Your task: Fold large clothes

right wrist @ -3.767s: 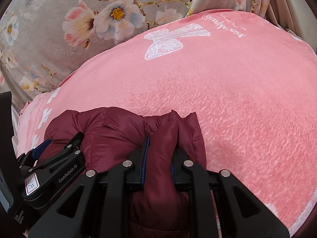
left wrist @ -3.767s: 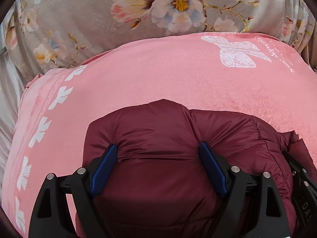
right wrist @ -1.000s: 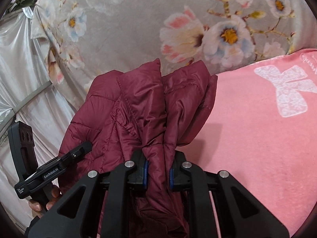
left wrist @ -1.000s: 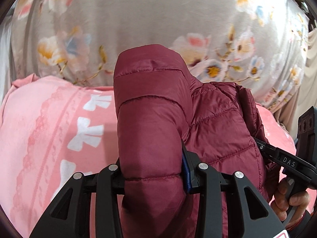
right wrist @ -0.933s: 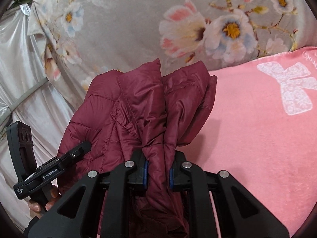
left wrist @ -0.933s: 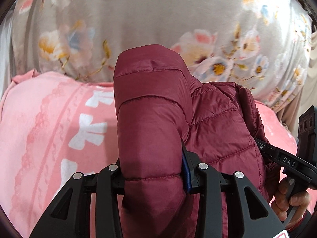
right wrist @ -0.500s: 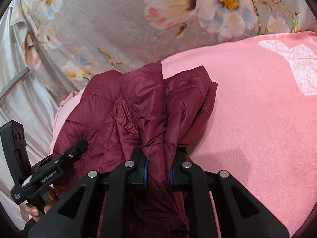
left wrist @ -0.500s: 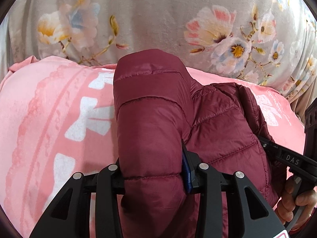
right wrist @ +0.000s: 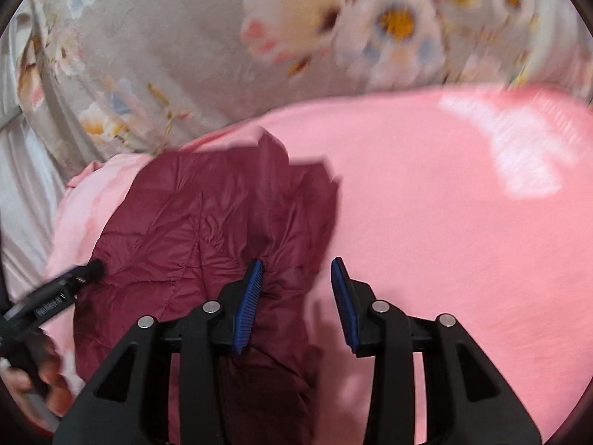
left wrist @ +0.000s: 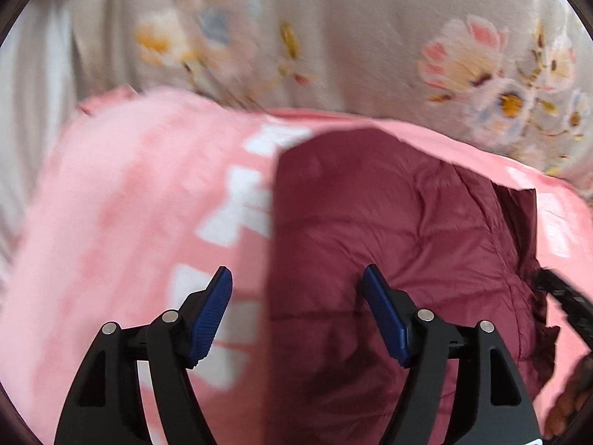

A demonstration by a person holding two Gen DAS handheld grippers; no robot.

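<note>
Left wrist view: left claw (left wrist: 296, 311) spread wide, gripping nothing, above maroon puffer jacket (left wrist: 389, 230) lying on pink blanket (left wrist: 111, 222). Floral grey sheet (left wrist: 333, 37) behind. Motion blur smears blanket print; right claw's tip barely visible at right edge.

Right wrist view: right claw (right wrist: 298, 296) wide apart, empty, over jacket's (right wrist: 207, 222) right edge. Left claw (right wrist: 79, 278) blurred, cut off at left; blanket (right wrist: 444, 222) fills right half.

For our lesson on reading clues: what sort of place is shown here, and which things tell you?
Probably a bedroom. A pink blanket with white prints covers a soft surface, a floral sheet lies behind it, and a maroon puffer jacket lies on top.
</note>
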